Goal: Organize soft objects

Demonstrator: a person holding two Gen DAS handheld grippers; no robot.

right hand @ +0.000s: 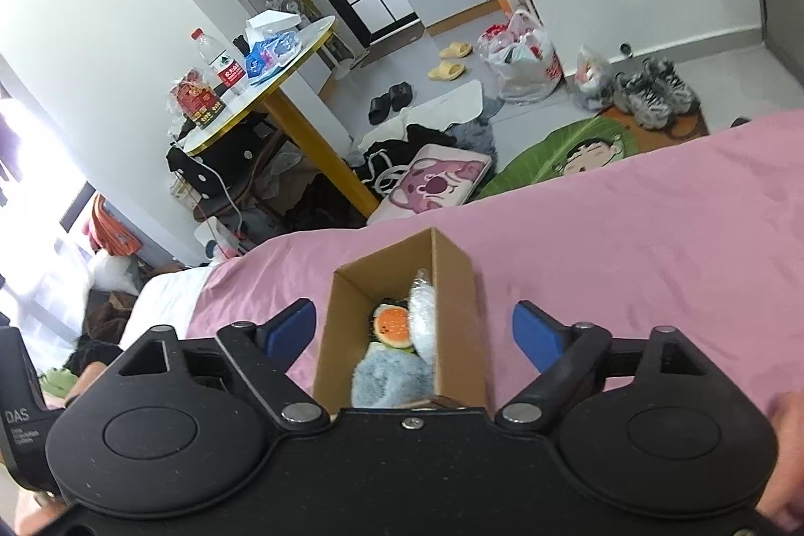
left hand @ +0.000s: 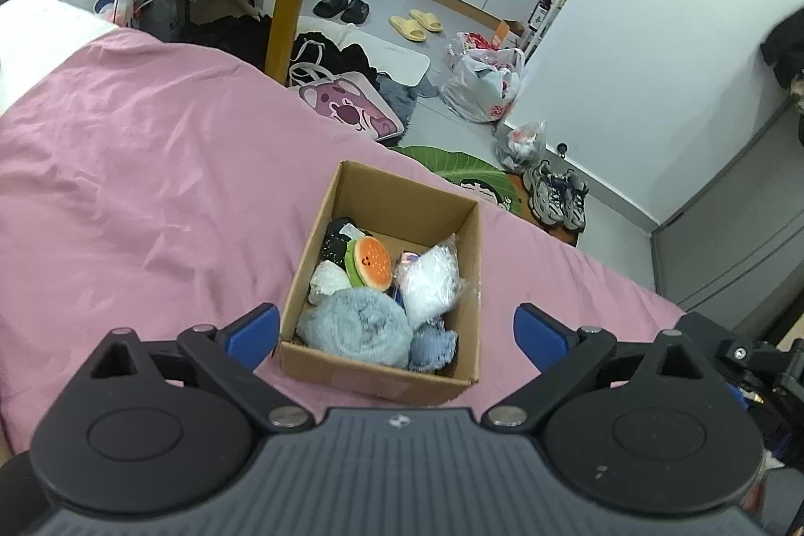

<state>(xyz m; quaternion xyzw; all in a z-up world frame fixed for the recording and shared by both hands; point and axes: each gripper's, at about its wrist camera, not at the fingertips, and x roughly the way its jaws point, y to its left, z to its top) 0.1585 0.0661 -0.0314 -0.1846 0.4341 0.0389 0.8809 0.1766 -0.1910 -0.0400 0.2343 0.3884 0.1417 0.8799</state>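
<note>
Left wrist view first: the left tongs (left hand: 397,330) hang spread wide over the near end of the box (left hand: 321,254), empty, nothing between the blue pads. The box sits on the pink bed (left hand: 125,184), toward its right edge. Inside, it is well stocked: a rolled blue towel (left hand: 352,327) at the near end, a smaller blue cloth (left hand: 432,347) just to its right, a burger plush (left hand: 372,263) leaning in the middle, a clear bag (left hand: 429,280) of something white on the right, a dark piece (left hand: 337,242) and a pale lump (left hand: 329,277) on the left. The sheet around the box shows no loose soft things at all.

Over to the right wrist view: the right tongs (right hand: 414,330) are also wide apart and holding nothing, straddling the same box (right hand: 346,325) from close in. The towel (right hand: 387,378), burger (right hand: 392,325) and bag (right hand: 422,310) show again, packed tight. A hand (right hand: 784,450) grips the tool at the far right edge. The bed (right hand: 628,234) stretches right, bare of items as far as this view reaches.

The verdict: the gathering looks all but finished, everything soft in sight is already boxed. What may be left is a tidy-up inside or a check of the bed outside the frame. The clothes and bags on the floor lie well away; whether they count, I cannot tell.
</note>
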